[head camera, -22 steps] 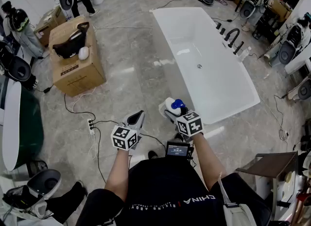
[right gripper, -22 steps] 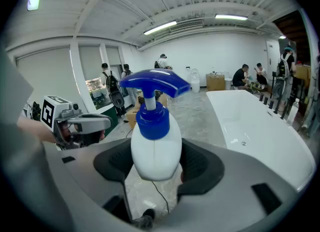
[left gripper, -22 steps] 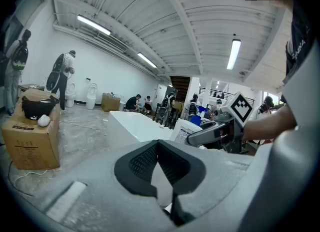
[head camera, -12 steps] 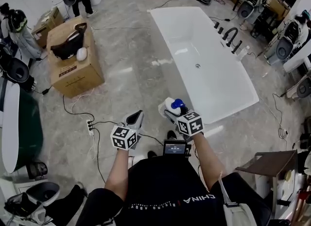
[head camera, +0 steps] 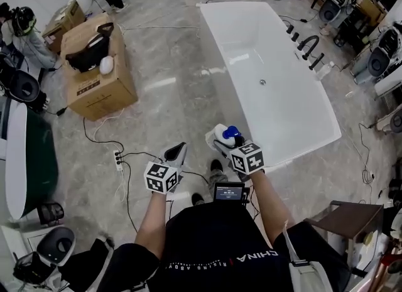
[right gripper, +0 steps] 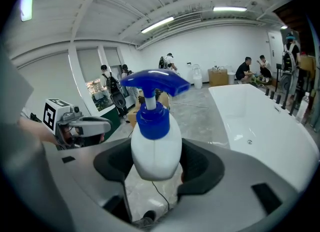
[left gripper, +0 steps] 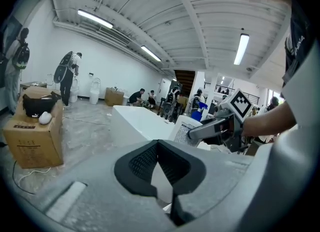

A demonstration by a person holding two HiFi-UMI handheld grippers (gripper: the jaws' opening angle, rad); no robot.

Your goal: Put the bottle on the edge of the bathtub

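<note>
A white spray bottle point(head camera: 225, 136) with a blue trigger head stands upright between the jaws of my right gripper point(head camera: 221, 140), which is shut on its body. In the right gripper view the bottle point(right gripper: 156, 148) fills the middle, its sides pressed by the dark pads point(right gripper: 200, 163). The bottle hangs over the floor just left of the near end of the white bathtub point(head camera: 217, 39). The tub's rim point(right gripper: 260, 126) lies ahead and to the right. My left gripper point(head camera: 176, 154) is held beside it, shut and empty, its tips touching point(left gripper: 158, 143).
A cardboard box point(head camera: 100, 80) carrying a black bag stands at the left. A power strip and cables point(head camera: 118, 159) lie on the tiled floor. Black faucet fittings point(head camera: 306, 46) stand past the tub's right side. A dark stool point(head camera: 348, 218) is at the lower right. People stand at the far wall.
The view has shifted a little, so the tub and box now sit slightly lower and farther right. Both grippers hold the same pose, with the bottle still gripped.
</note>
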